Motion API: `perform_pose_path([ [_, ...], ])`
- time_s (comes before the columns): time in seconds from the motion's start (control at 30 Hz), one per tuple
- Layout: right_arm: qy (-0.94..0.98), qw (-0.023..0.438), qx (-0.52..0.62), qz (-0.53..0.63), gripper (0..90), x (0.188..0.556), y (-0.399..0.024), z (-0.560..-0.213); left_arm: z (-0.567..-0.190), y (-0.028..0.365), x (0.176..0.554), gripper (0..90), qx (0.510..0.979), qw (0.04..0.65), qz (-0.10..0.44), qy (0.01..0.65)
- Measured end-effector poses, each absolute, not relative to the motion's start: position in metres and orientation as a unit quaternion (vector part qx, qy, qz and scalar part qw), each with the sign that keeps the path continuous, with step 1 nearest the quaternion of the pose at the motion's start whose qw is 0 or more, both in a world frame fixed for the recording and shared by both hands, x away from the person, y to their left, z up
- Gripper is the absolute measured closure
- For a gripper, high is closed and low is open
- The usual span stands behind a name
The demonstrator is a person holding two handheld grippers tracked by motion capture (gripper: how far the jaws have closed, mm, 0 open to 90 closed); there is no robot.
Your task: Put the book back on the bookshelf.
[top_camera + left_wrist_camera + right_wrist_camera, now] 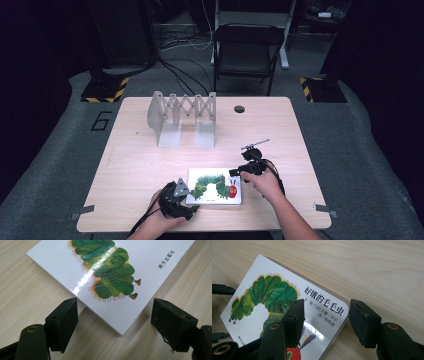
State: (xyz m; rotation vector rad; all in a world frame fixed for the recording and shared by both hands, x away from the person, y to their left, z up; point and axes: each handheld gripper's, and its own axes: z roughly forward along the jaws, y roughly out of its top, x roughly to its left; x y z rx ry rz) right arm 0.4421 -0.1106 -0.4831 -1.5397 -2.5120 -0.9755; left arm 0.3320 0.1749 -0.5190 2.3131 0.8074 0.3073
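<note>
At the near left of the wooden table point(135, 165), the left gripper point(186, 206) sits low by the front edge with its jaws spread wide and holding nothing; in the left gripper view point(113, 322) they straddle a corner of the book point(140, 262) without touching it, bare wood showing on both sides of that corner. The book point(215, 186), white with a green caterpillar on its cover, lies flat near the front edge, a little right of the table's middle, between the two grippers. Behind it, well apart toward the far side, a grey accordion-style rack point(183, 117) stands upright, with open tabletop between it and the book. A small dark hole point(239, 109) marks the far edge to the rack's right. The right gripper point(236, 172) is at the book's far right corner; in the right gripper view point(325, 320) its jaws are parted, one above the cover point(262, 305) and one off its rounded corner over bare wood, gripping nothing. To the right, the table is bare wood to its edge.
</note>
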Motion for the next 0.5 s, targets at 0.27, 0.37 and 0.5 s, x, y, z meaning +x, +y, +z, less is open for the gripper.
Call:
perform_pose_path([
  [0.27, -0.817, 0.011, -0.486, -0.309, 46.1, 0.440, -0.108, -0.469, -0.519, 0.172, 0.331, 16.5, 0.883, 0.326, 0.119, 0.317],
  [0.37, -0.820, 0.009, -0.482, -0.310, 46.1, 0.439, -0.108, -0.463, -0.518, 0.172, 0.331, 18.4, 0.880, 0.324, 0.123, 0.324],
  [0.5, -0.825, -0.002, -0.468, -0.317, 46.2, 0.439, -0.106, -0.453, -0.518, 0.172, 0.332, 22.0, 0.877, 0.326, 0.121, 0.330],
])
